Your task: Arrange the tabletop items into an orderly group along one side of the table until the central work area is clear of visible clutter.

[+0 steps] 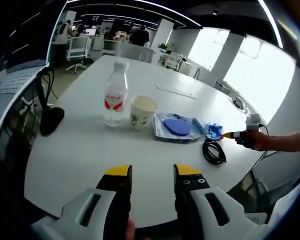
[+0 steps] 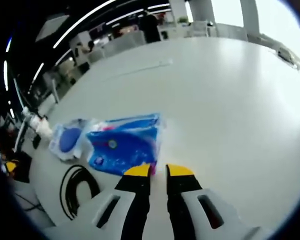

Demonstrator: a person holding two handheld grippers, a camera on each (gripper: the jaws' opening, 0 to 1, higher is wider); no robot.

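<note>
**Row mostly formed along one edge; right jaws were on the blue packet**

- Surface (image 1: 90,145): big white oval surface. Centre and far half looked nearly bare, apart from a thin white strip (image 1: 175,91) lying well apart from the rest, toward the far side. That one likely remained to be collected.
- Water bottle (image 1: 115,95): upright, red label, at the left end of the row.
- Paper cup (image 1: 142,112): upright, just beside the bottle.
- Blue plastic packet (image 2: 124,145): flat on the surface, next along from the cup. In the right gripper view it lay right at the jaw tips.
- White pouch with a blue round pad (image 2: 68,139): just beside the packet, possibly overlapping it.
- Black cable coil (image 1: 213,151): at the near edge, beside the pouch end of the row.
- Right gripper (image 2: 158,171): jaws nearly pressed together, one tip at the packet's edge. Couldn't tell whether it actually pinched the film.
- Left gripper (image 1: 152,172): jaws spread, holding nothing, hovering over bare surface near the edge, short of the row.

Judgement: grouping was most of the way done. Left to do: packet placement, the stray strip, maybe tidying the cable.
</note>
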